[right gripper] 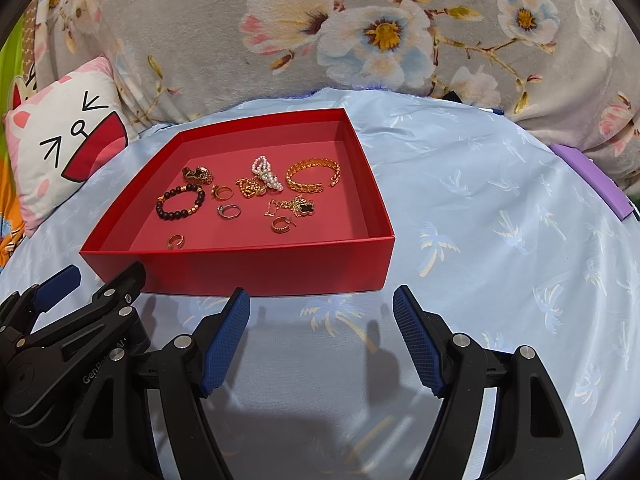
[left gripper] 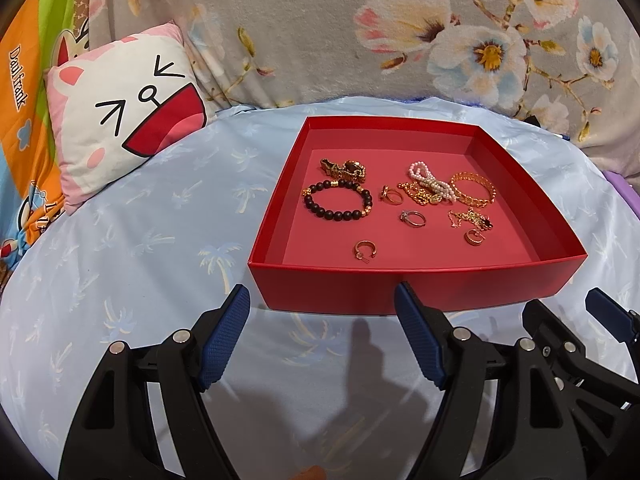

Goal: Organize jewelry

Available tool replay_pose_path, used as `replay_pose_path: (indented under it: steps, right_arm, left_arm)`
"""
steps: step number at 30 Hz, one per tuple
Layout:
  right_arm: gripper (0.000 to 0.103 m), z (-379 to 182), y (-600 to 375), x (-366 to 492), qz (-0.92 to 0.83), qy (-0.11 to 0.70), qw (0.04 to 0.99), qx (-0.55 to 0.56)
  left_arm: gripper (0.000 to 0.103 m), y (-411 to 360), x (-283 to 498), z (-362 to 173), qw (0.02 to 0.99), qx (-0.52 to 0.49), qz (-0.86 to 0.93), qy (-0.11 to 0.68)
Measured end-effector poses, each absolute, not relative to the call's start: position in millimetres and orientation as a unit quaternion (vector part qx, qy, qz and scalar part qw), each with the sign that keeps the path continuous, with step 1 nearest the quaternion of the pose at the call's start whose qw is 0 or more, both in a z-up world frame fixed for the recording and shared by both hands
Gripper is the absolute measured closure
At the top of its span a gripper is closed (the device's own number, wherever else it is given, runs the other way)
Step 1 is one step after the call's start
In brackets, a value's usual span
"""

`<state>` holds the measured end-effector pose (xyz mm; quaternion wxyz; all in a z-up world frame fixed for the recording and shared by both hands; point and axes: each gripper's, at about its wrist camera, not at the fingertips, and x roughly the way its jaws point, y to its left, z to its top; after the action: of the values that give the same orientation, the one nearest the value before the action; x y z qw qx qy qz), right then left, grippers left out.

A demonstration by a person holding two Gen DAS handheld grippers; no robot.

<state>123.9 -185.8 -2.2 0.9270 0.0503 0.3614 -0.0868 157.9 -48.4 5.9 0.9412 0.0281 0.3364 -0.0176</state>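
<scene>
Both tongs, left gripper [left gripper: 322, 336] and right gripper [right gripper: 322, 336], spread and empty before the red box [left gripper: 416, 290]; small, light, slippery rings [left gripper: 412, 217] probably need rim pinches.

Tray [left gripper: 416, 292] sits on the bedsheet [left gripper: 140, 240], pillow [left gripper: 120, 116] behind it to the left, blanket [left gripper: 320, 40] behind it. In the tray: beaded bracelet [left gripper: 338, 202] at left, cuff bangle [left gripper: 473, 189] at right, pearl strand [left gripper: 432, 180] between them, two rings [left gripper: 413, 217] mid-tray, one earring [left gripper: 365, 249] nearest the tray's front wall. Both grippers [left gripper: 322, 340] [right gripper: 322, 340] hang just before the tray's front wall, left one beside the right.
</scene>
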Motion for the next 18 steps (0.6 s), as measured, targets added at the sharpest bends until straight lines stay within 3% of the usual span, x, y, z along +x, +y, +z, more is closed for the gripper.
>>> replay_pose_path:
  steps: [18]
  right_arm:
    - [0.03,-2.5,-186.5,124.0,-0.086,0.36,0.928,0.05]
  left_arm:
    - [0.031,-48.0,158.7,6.9,0.943,0.037,-0.008,0.332]
